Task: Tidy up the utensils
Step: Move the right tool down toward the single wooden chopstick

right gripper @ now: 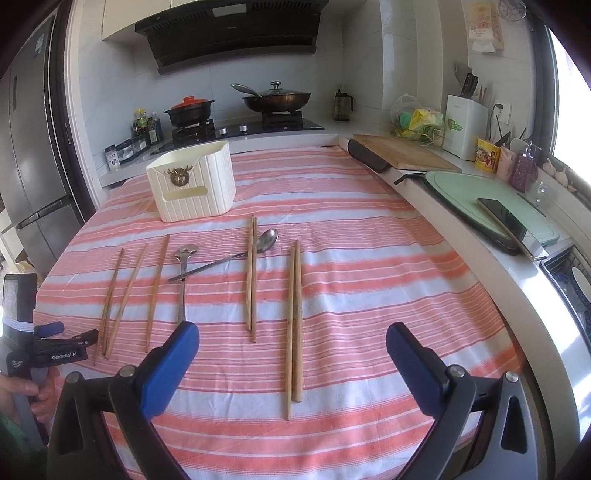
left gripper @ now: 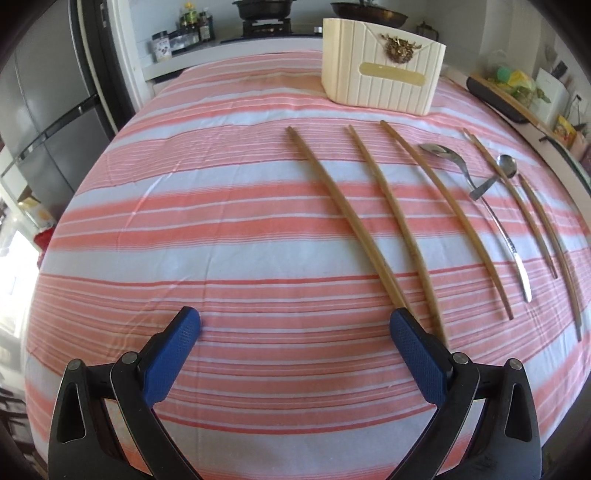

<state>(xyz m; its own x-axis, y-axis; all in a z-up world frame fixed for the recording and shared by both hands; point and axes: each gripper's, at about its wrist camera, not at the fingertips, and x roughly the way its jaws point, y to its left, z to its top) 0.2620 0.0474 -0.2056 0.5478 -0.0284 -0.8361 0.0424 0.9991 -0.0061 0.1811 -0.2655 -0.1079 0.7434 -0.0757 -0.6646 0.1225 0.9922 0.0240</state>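
Both tools gape with nothing between the blue pads: the left tool (left gripper: 295,325) low beside the leftmost chopsticks (left gripper: 343,210), the right tool (right gripper: 291,341) above another pair (right gripper: 294,325). Chopsticks and 2 spoons (right gripper: 183,273) lie spread on the striped surface (right gripper: 369,295), seemingly for single picks into the cream holder (right gripper: 194,184) behind.

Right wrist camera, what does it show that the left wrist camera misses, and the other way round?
Only the right wrist view shows the range hood, the phone on the green board, the left gripper held in a hand, and the right gripper, open above the cloth. Only the left wrist view shows the left gripper's fingertips spread open, the right one over a chopstick end. Both show the striped cloth, the white holder, the chopsticks, two crossed spoons and the stove pans.
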